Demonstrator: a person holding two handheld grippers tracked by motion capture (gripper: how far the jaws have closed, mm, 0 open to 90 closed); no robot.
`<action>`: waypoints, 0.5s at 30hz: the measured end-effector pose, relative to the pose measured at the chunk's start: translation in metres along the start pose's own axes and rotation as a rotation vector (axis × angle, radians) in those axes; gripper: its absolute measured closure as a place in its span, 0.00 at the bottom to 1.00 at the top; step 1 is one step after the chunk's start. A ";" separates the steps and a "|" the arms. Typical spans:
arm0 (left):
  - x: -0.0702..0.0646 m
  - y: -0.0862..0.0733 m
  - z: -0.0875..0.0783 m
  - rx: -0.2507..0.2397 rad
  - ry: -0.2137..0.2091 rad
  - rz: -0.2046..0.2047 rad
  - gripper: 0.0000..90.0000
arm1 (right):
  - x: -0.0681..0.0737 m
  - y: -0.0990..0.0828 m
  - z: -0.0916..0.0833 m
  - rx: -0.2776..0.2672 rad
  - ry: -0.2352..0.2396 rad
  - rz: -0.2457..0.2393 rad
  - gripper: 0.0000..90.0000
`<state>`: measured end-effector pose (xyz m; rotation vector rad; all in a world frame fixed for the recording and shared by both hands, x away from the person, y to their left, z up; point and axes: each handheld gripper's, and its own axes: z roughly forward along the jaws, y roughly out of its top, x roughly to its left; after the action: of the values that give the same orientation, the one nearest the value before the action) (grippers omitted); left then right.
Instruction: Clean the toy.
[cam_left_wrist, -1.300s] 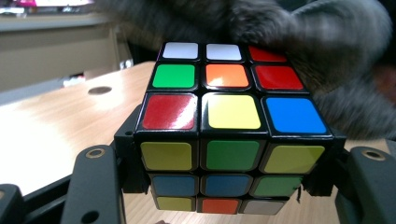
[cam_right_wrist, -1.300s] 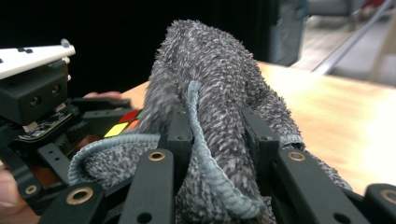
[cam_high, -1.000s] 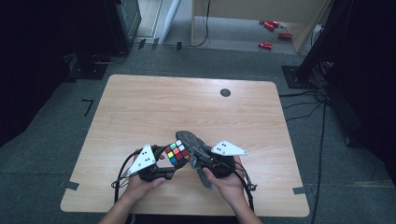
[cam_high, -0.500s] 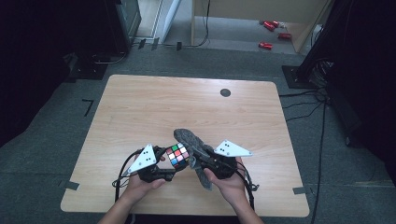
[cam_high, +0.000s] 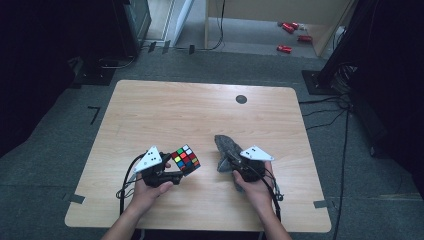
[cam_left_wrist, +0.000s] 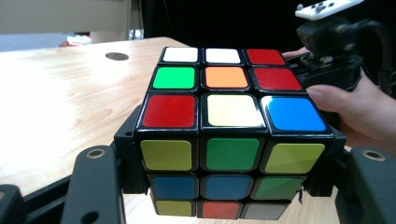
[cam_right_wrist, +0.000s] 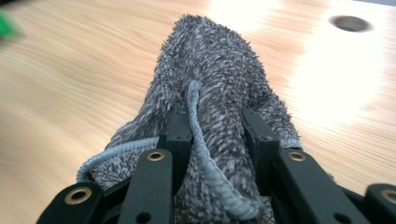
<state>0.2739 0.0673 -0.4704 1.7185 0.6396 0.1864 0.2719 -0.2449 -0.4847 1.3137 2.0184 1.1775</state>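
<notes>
Left gripper (cam_high: 176, 171) sits low over the near edge of the table (cam_high: 165, 107), jaws clamped on the puzzle cube (cam_high: 185, 158), which tilts up off the wood. In the left gripper view the cube (cam_left_wrist: 231, 135) is squeezed between both black jaws. Right gripper (cam_high: 229, 159) is beside it but apart, hand (cam_high: 255, 187) angled inward, jaws pinched on the grey cloth (cam_high: 227, 151); the cloth (cam_right_wrist: 210, 93) bunches out forward between them.
</notes>
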 end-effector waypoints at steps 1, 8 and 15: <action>0.000 0.000 0.000 0.002 0.000 -0.004 0.39 | -0.001 -0.002 0.002 0.012 -0.027 -0.010 0.76; 0.000 -0.001 0.003 0.033 0.001 -0.006 0.39 | -0.007 -0.016 0.020 0.105 -0.052 -0.040 0.69; 0.002 0.000 0.003 0.049 -0.004 -0.006 0.39 | -0.018 -0.017 0.021 0.077 0.007 -0.011 0.47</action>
<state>0.2765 0.0660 -0.4718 1.7631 0.6511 0.1645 0.2865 -0.2553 -0.5111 1.3349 2.0918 1.1107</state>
